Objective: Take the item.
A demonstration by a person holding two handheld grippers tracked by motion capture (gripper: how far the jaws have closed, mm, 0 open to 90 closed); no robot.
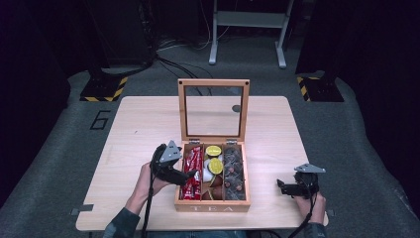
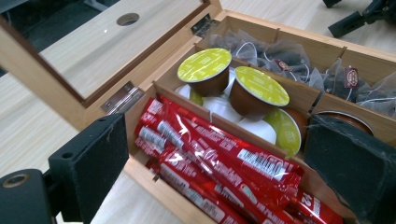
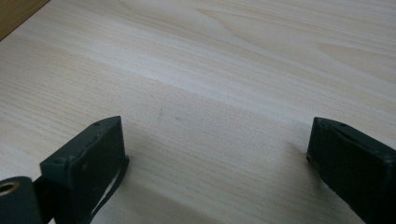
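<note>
Left gripper hangs over red packets in left compartment of tea box, jaws wide, nothing held, likely lined up to pick one. Right gripper rests open, empty, on tabletop, well clear of box.

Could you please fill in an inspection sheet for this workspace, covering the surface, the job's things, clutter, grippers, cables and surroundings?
Surface: light wooden table, with a round hole near the far edge.
Job's things: wooden tea box, glass lid standing open; red sachets in its left compartment, green-topped capsules in the middle, tea bags in the right.
Clutter: nothing seen.
Grippers: left gripper open, jaws on either side of the red sachets without pressing them; right gripper open over bare table.
Cables: one black cable trails from each gripper.
Surroundings: grey carpet, a white stand beyond the table.
</note>
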